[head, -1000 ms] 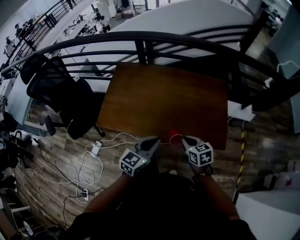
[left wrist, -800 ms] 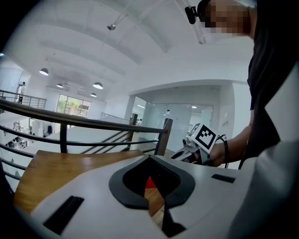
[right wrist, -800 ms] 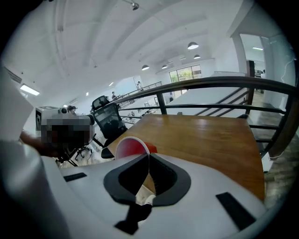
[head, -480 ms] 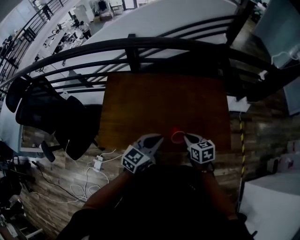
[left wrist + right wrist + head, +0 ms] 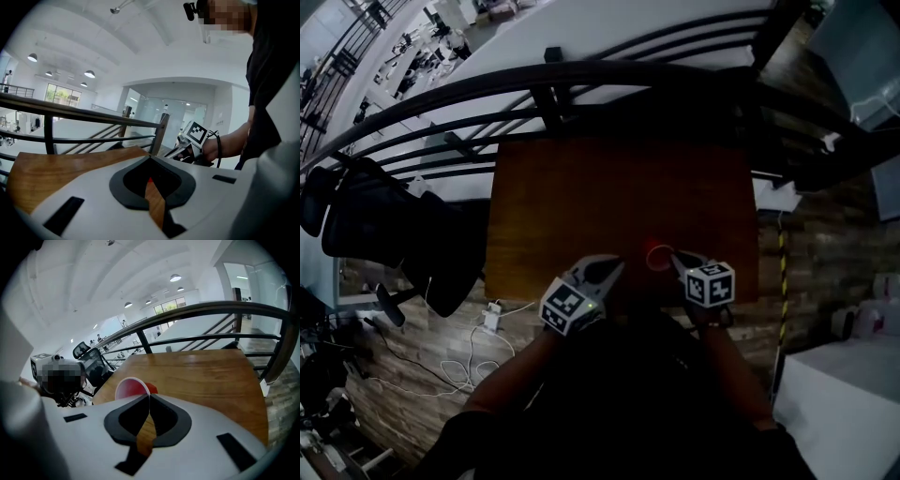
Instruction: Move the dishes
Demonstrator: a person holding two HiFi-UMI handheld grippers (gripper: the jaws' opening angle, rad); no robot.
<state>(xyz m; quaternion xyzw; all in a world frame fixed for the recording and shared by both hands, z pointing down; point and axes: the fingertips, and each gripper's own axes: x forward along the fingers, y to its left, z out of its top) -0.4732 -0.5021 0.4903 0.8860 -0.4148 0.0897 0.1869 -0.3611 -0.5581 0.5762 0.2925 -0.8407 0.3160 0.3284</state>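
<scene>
I hold both grippers low at the near edge of the table (image 5: 581,187), I judge to start on the cup (image 5: 132,386). The left gripper (image 5: 150,161) is clenched on nothing. The right gripper (image 5: 149,398) is clenched too, empty, with its tips just short of the red cup. The head view is dark, so I see no other dishes. The right jaws cover the cup's base.

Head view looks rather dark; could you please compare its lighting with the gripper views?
Head view: underexposed, black corners, railing bowed by the lens. Left gripper view: bright and evenly lit. Right gripper view: bright, pale sheen on the table.
</scene>
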